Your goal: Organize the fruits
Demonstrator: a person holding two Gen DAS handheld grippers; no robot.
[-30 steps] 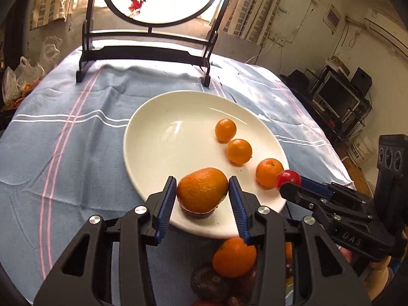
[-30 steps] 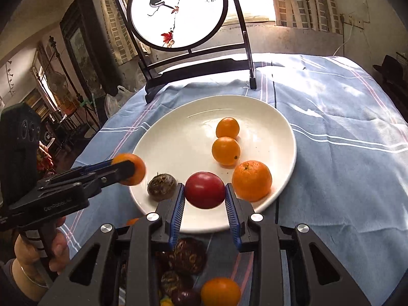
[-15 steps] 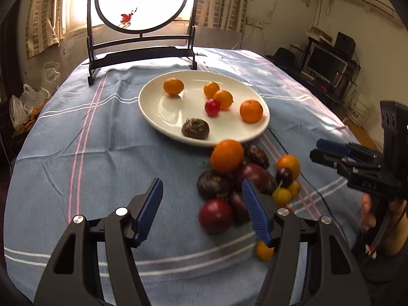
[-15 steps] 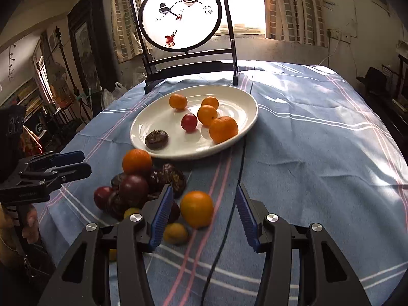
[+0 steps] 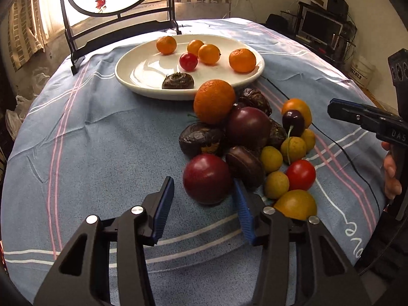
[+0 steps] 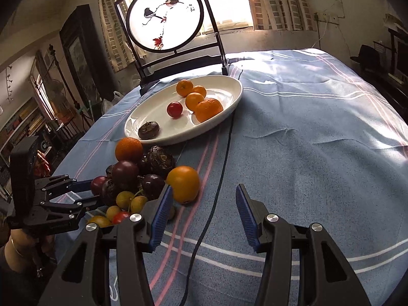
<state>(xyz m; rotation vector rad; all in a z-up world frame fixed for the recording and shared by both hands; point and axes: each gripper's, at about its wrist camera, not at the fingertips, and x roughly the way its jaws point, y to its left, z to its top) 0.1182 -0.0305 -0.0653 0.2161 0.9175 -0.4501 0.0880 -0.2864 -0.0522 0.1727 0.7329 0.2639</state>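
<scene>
A: Plate contents?
B: White plate (image 5: 127, 76) on the blue striped tablecloth (image 5: 102, 153) holds four small oranges (image 5: 166, 44), one cherry tomato (image 5: 188, 61) and one dark, wrinkled fruit (image 5: 178, 81) near its front rim.

A: The rest of the fruit?
B: Loose pile (image 5: 244, 137) on the cloth just in front of the plate: big orange (image 5: 214, 101) nearest the rim, dark purple plums, more wrinkled dark fruit, a cherry (image 5: 293, 123) with a stem, small yellow-green fruits, a tomato (image 5: 301, 174), two yellow-orange ones.

A: Claws?
B: Left gripper (image 5: 204, 205) is partly spread and its jaws are closing. The red plum (image 5: 207, 178) sits between the tips at the near edge of the pile; the right pad looks to be against it, the left pad stands clear of it. Right gripper (image 6: 202, 213) is partly spread over bare cloth, nothing between the pads; its left finger sits just beside an orange (image 6: 183, 184) at the pile's edge.

A: Obstructions?
B: Black cable (image 6: 221, 158) runs from under the plate's edge across the cloth between the right gripper's fingers. A round painted screen in a black stand (image 6: 165, 15) is behind the plate.

A: Writing?
B: "DAS" on the right gripper's body in the left view, cut off at the frame edge. White lettering on the cloth, not legible.
</scene>
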